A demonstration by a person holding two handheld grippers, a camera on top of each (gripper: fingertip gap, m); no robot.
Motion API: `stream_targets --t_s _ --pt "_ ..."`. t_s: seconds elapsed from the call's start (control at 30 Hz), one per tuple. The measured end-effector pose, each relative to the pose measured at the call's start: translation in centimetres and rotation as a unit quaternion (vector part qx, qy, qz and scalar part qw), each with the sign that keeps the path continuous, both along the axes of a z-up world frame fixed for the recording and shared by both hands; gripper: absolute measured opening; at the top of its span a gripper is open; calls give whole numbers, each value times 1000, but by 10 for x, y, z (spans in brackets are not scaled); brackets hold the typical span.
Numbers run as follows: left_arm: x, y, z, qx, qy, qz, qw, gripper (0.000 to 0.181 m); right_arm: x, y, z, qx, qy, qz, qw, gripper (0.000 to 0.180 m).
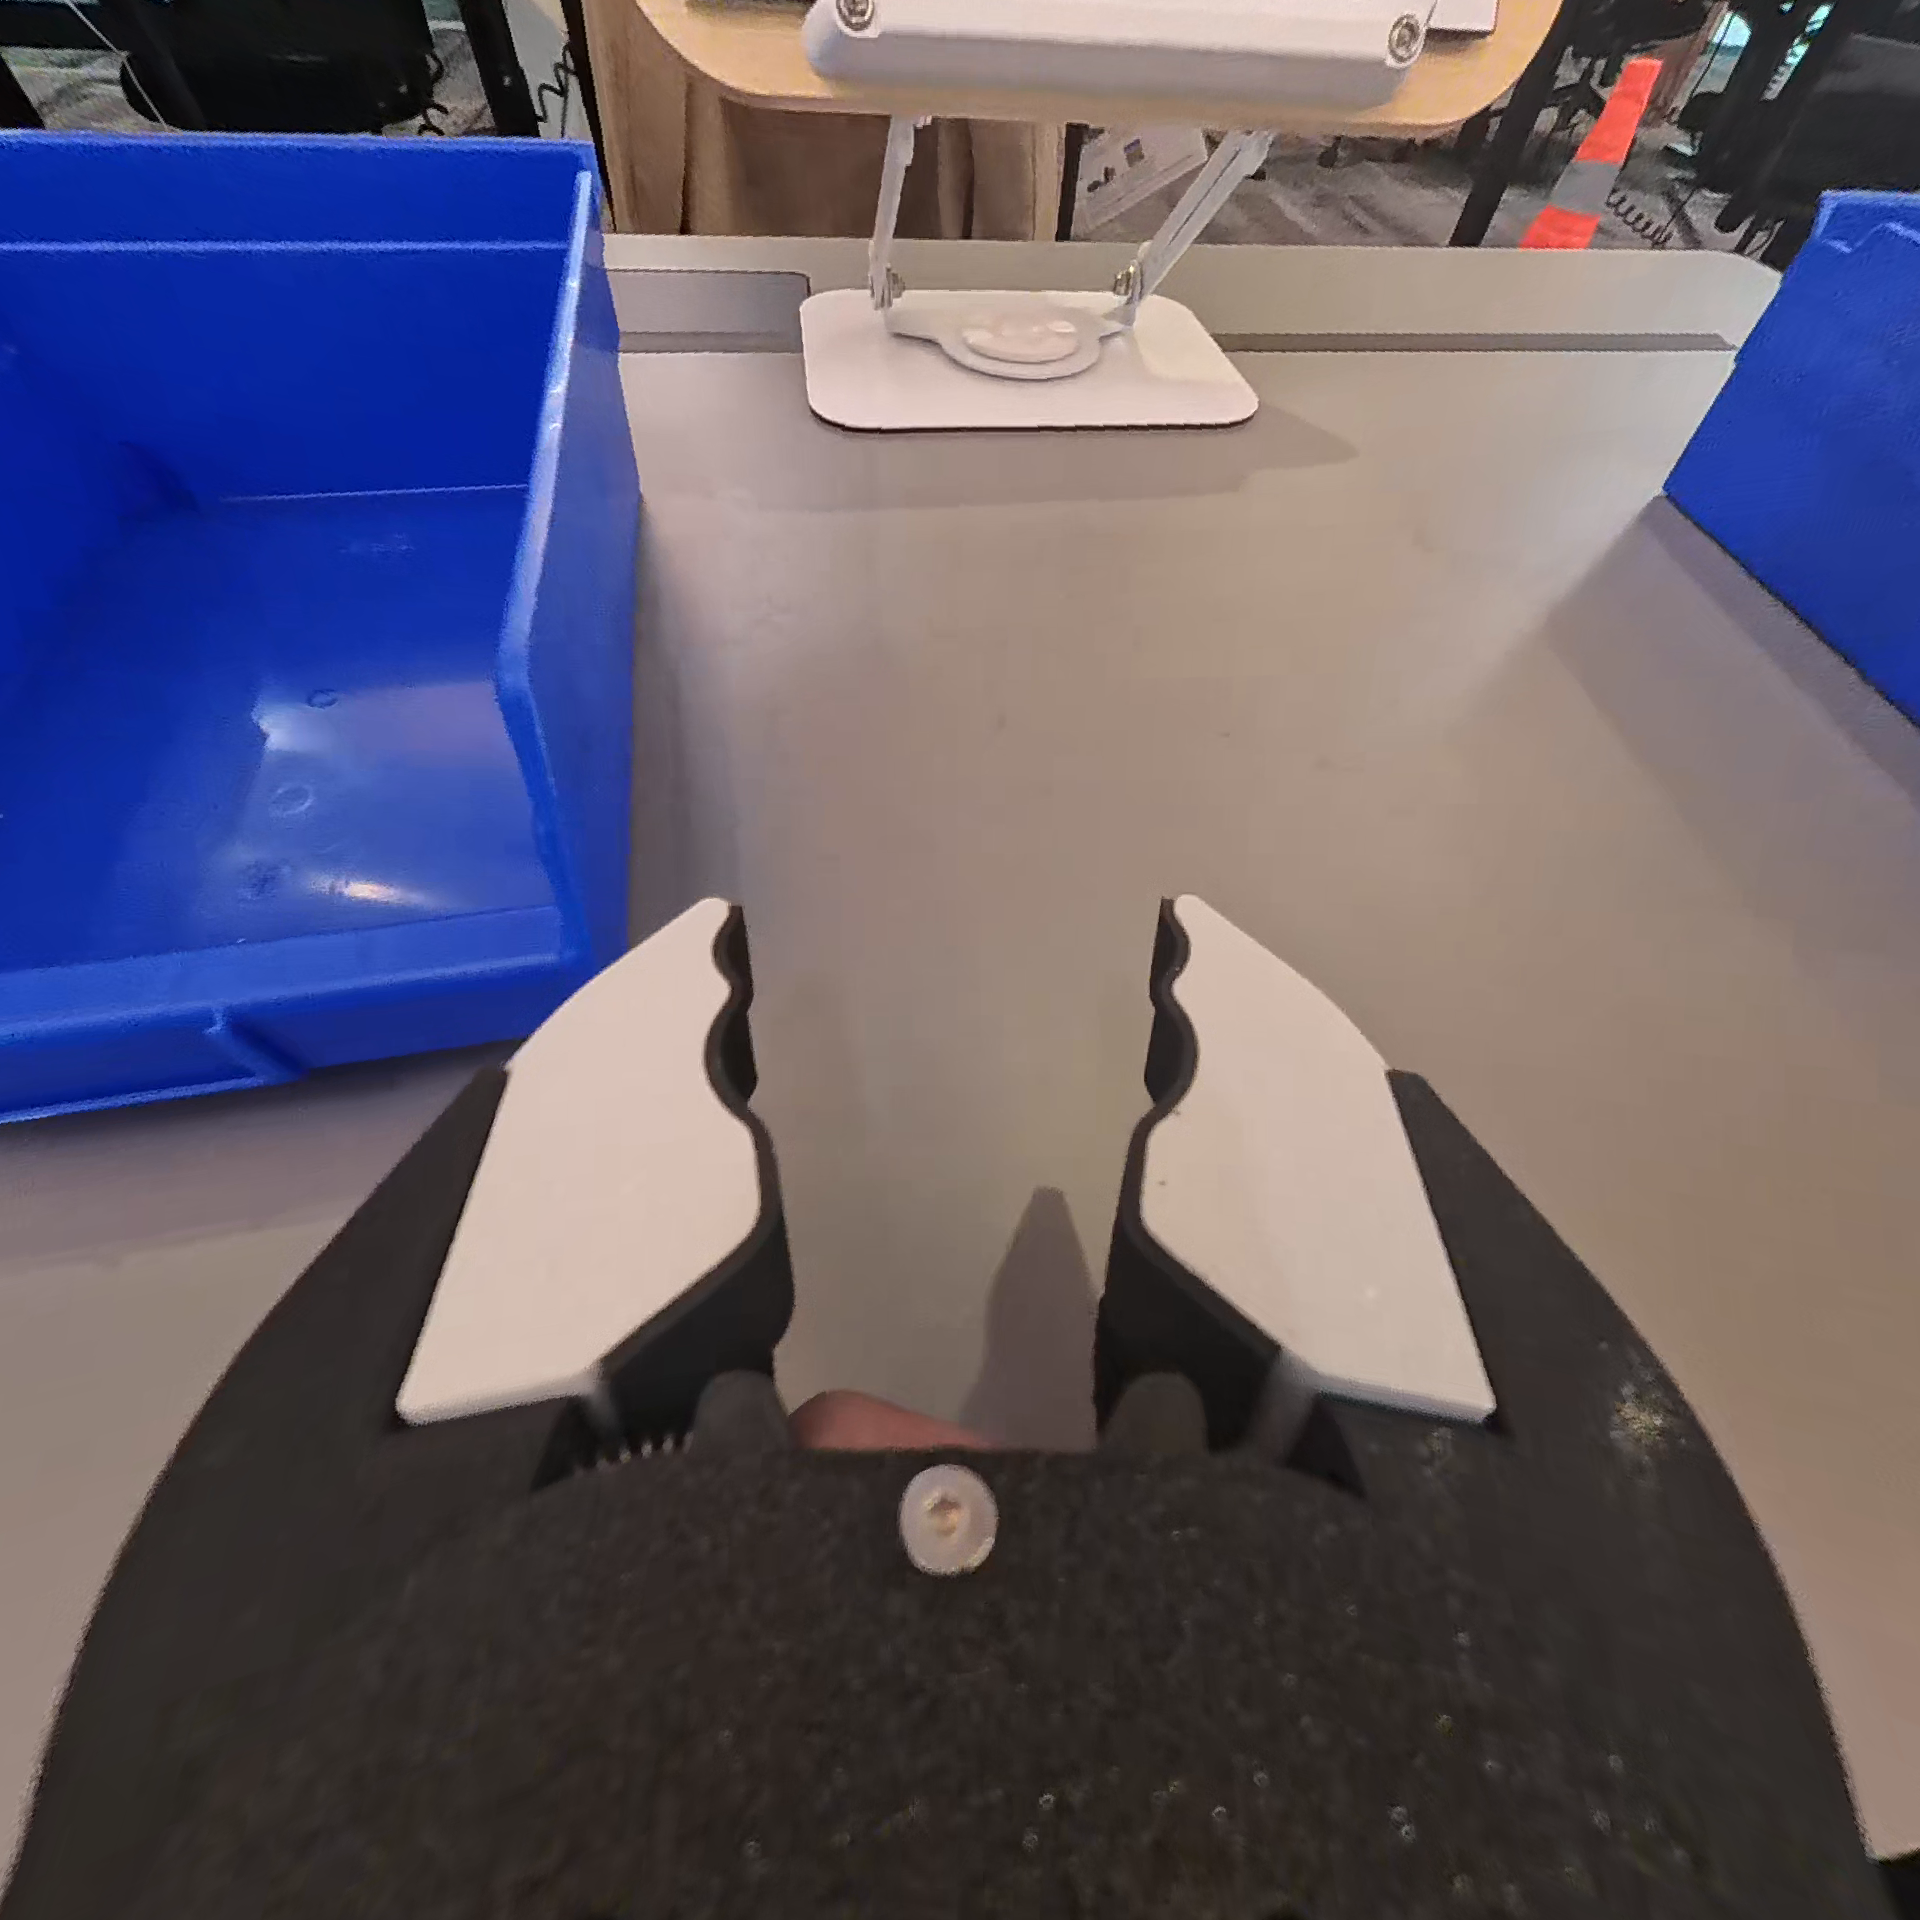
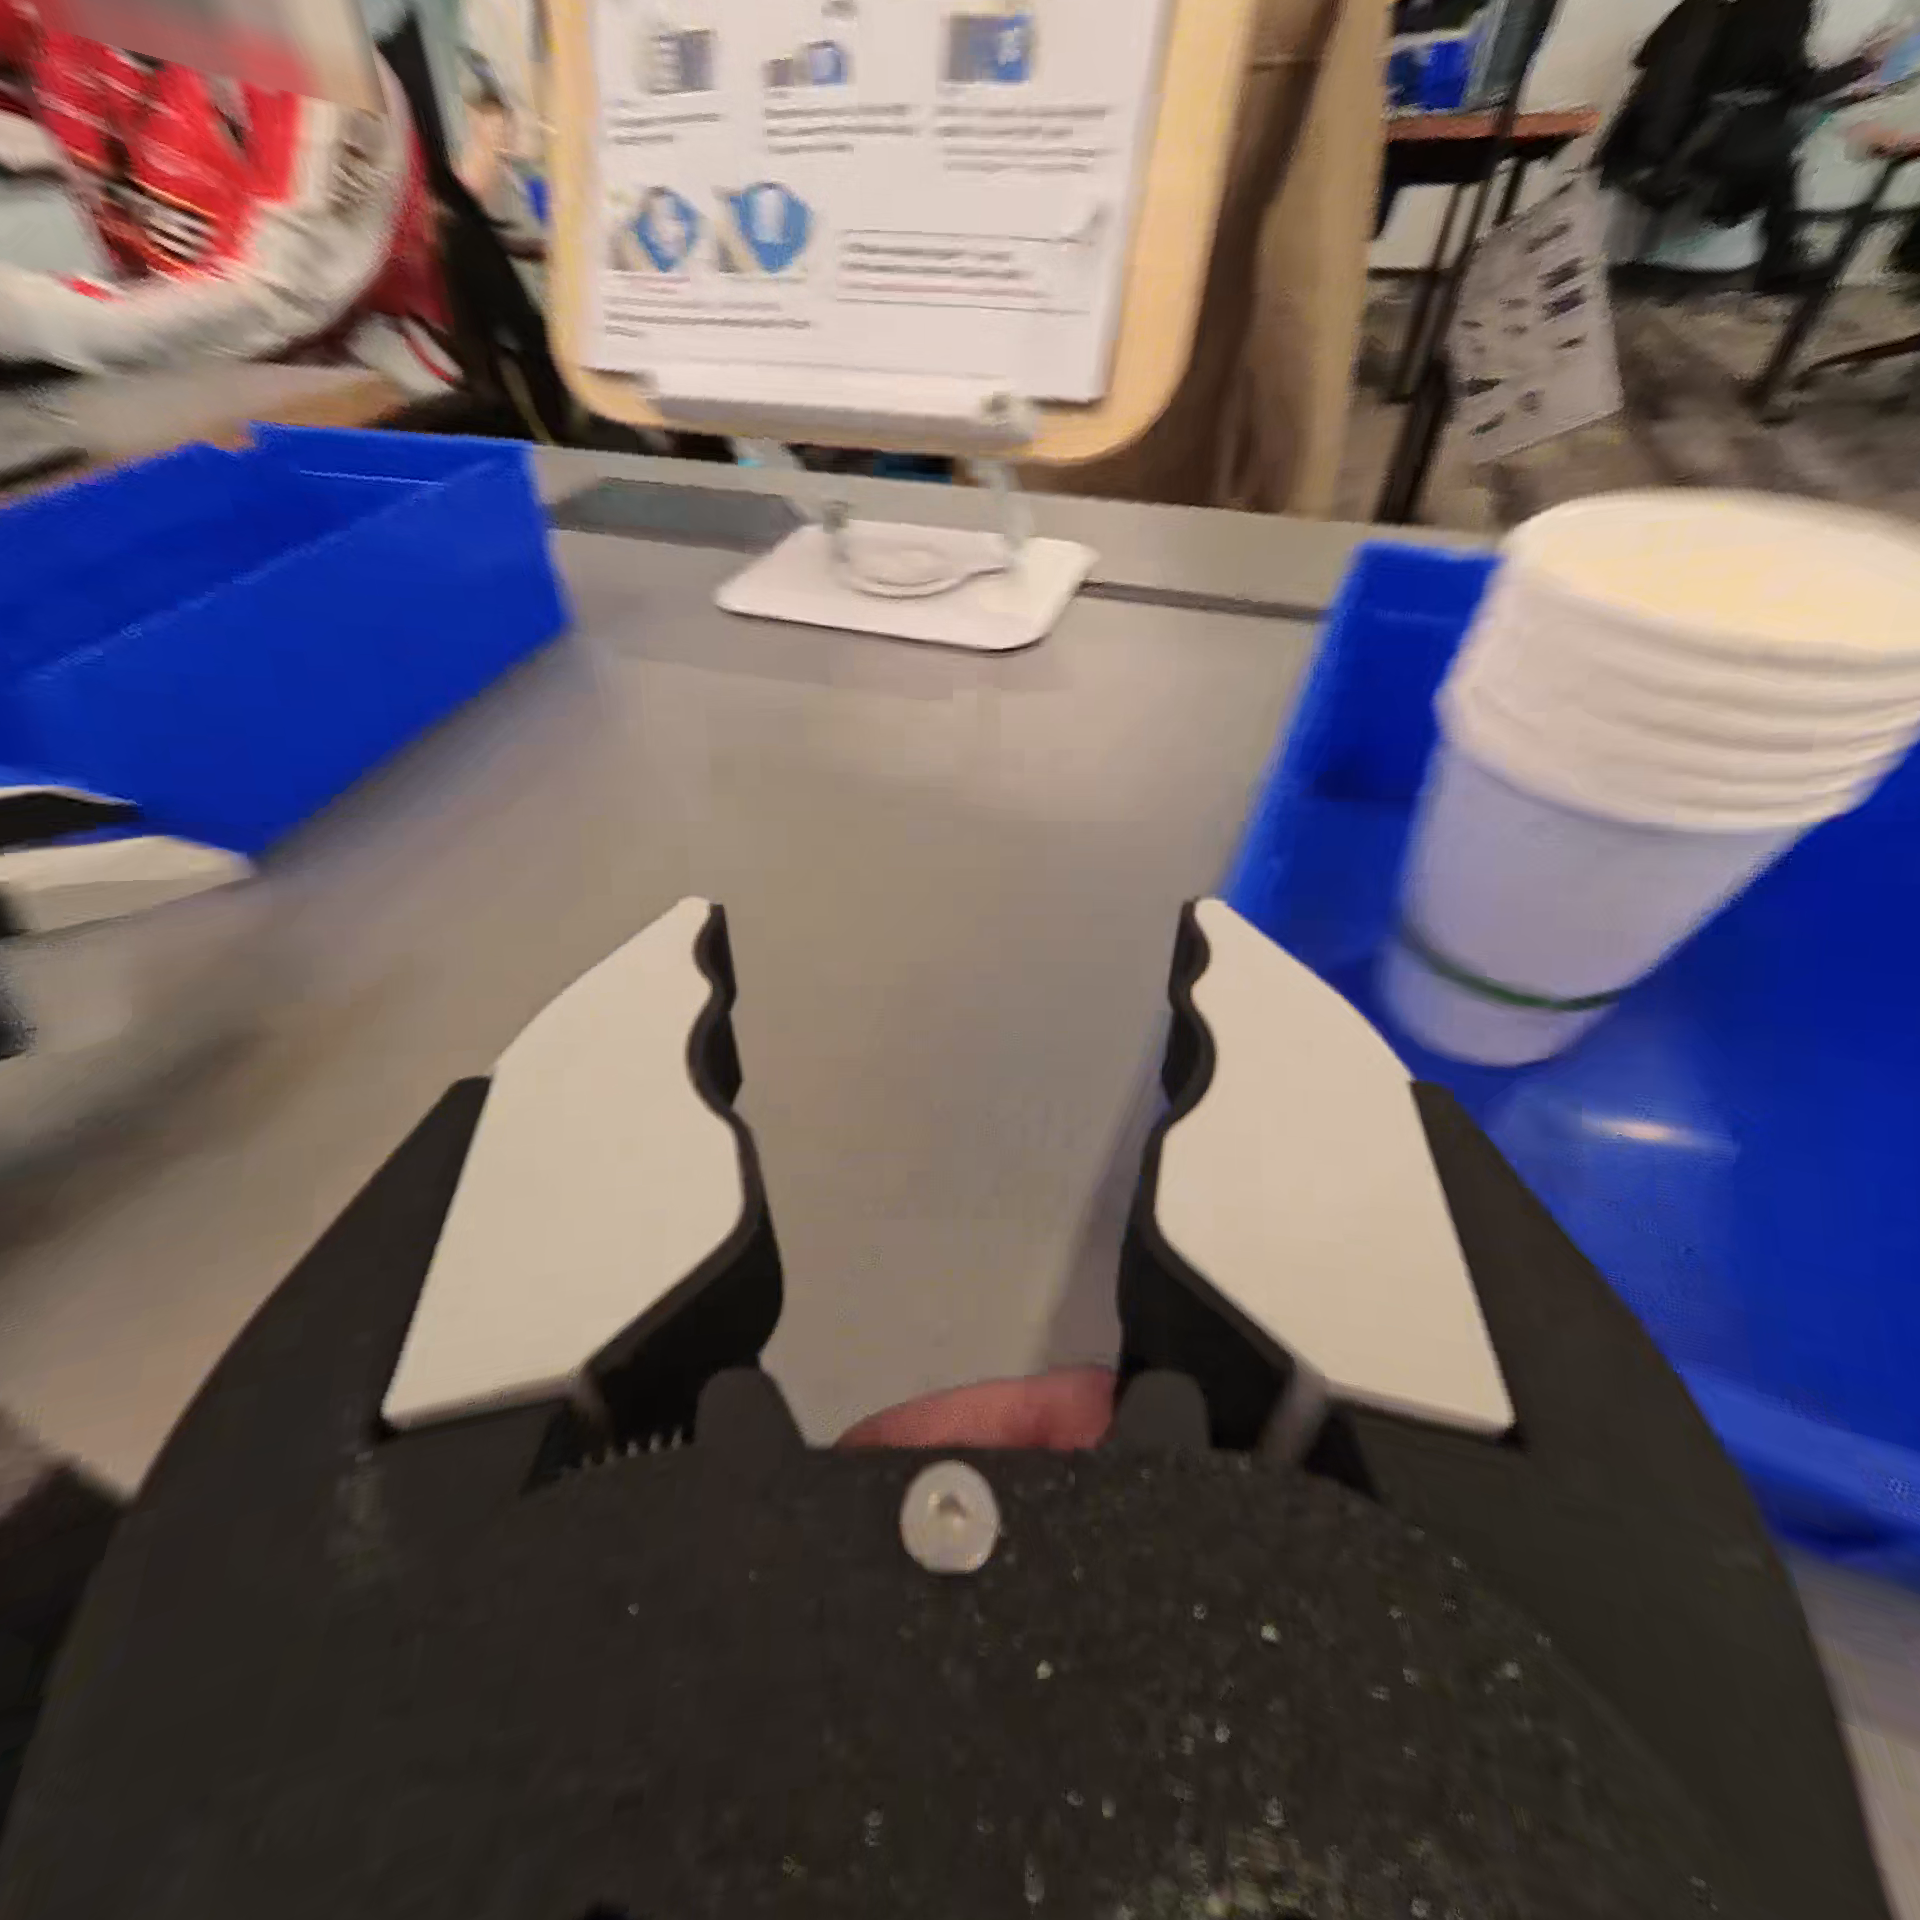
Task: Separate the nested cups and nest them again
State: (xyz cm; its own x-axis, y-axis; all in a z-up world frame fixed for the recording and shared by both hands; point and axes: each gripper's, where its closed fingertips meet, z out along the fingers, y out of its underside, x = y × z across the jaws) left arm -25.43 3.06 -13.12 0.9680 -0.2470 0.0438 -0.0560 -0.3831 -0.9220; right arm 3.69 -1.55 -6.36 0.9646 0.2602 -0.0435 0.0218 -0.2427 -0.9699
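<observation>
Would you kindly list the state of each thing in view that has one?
Left hand-held gripper: open, empty.
Right hand-held gripper: open, empty.
Paper cup stack: nested, tilted, in right blue bin.
Left blue bin: empty.
Sign stand: upright on the table.

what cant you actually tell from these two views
- Cup count: the stack in the right bin is blurred in the right wrist view, and the frame's right edge cuts it off.
- Sheet on the stand: too blurred to make out.
- Left wrist view: the stack is out of frame; only a corner of the right bin shows.
- Left bin: the frame's left edge cuts it off.
</observation>
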Motion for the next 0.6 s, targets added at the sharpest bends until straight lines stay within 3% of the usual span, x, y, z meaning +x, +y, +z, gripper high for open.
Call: stream_targets --t_s 0.1,0.23,0.37,0.47,0.6 --pt "1 -1 -2 -3 1 0 1000 73 -28 -19 -26 -15 4 18 1000 81" --pt "28 -2 1 -6 -23 -32 999 73 21 -30 -20 1 -50 -42 998 81" --pt "150 -31 19 -43 -84 -200 975 77 135 -47 7 27 -82 -183 979 79" --pt "258 -58 35 -28 -101 -300 948 78 213 -62 7 20 -105 -273 956 78" --pt "346 -41 30 15 -62 -279 958 77 254 -55 -24 -30 -61 -276 959 80"
